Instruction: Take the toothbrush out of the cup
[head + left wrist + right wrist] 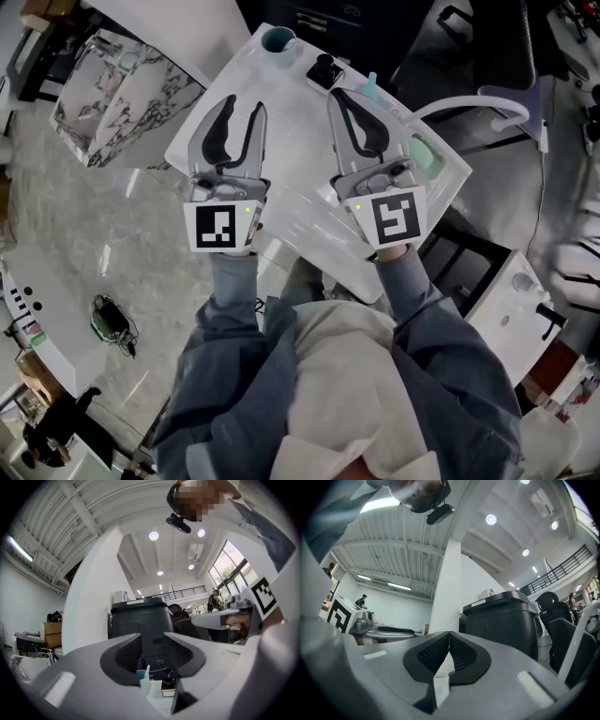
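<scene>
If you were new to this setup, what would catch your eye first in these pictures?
Two grippers with square-marker cubes fill the middle of the head view above the white table: the left gripper with jaws apart, the right gripper with jaws together. At the table's far end stands the teal cup, the toothbrush poking from it.

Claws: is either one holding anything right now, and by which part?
Nothing is held. The left claw is open and empty, the right claw is shut on nothing; the toothbrush stands in the cup.
</scene>
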The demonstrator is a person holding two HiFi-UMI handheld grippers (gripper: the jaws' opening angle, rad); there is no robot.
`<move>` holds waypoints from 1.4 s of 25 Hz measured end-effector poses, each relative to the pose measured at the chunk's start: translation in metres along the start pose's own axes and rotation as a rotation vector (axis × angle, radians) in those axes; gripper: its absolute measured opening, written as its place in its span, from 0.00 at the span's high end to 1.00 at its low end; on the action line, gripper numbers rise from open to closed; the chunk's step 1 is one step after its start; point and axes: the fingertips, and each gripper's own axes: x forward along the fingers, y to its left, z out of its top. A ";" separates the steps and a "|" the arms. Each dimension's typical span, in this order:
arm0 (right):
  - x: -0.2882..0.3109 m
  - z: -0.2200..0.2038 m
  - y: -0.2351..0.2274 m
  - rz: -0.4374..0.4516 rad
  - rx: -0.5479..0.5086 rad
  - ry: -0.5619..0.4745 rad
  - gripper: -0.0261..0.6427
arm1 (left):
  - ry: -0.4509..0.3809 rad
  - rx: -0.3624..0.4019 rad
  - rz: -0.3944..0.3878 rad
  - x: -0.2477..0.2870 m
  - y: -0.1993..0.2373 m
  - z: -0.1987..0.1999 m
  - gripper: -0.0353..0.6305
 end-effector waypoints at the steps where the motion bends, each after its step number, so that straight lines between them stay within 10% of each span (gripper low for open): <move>1: 0.004 -0.005 -0.002 -0.007 0.009 0.006 0.95 | 0.010 0.001 -0.013 0.007 0.000 -0.005 0.68; 24: 0.025 -0.094 -0.027 -0.173 0.225 -0.071 0.95 | 0.294 0.261 -0.261 0.151 -0.010 -0.169 0.68; 35: 0.030 -0.101 -0.025 -0.186 0.219 -0.080 0.95 | 0.255 0.277 -0.254 0.178 -0.006 -0.187 0.70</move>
